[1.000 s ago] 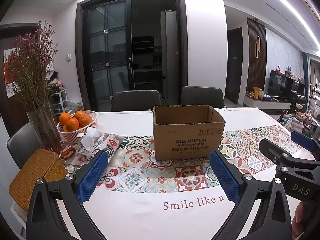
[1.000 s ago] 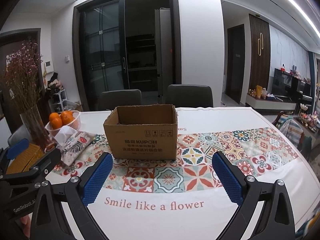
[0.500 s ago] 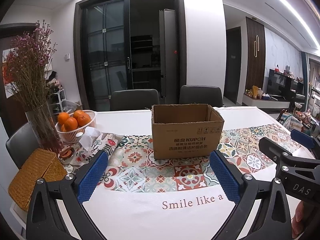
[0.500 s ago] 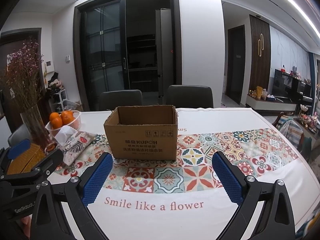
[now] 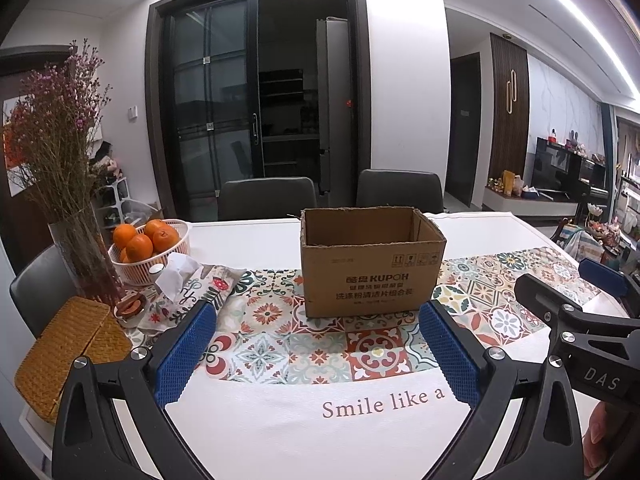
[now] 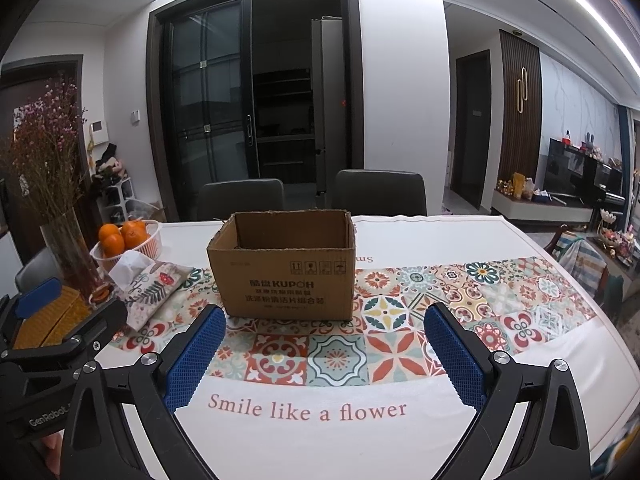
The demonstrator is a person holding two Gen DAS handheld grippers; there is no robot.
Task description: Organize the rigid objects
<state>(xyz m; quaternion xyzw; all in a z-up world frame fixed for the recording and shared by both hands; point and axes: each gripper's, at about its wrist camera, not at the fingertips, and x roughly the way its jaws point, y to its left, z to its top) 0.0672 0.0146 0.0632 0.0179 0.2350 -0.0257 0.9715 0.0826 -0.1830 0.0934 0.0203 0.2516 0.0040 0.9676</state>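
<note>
Corrugated cardboard box (image 5: 370,264), open top, knurled blue pads (image 5: 186,354), patterned tablecloth (image 6: 400,320)

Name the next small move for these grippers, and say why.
Probably ease the left gripper toward the woven basket side: both grippers' jaws stand open and hold nothing, the cardboard box is open-topped, and loose items lie only at that end.

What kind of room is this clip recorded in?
Probably a home dining area: a dining table with chairs behind it, a basket of oranges, and a TV unit at right.
</note>
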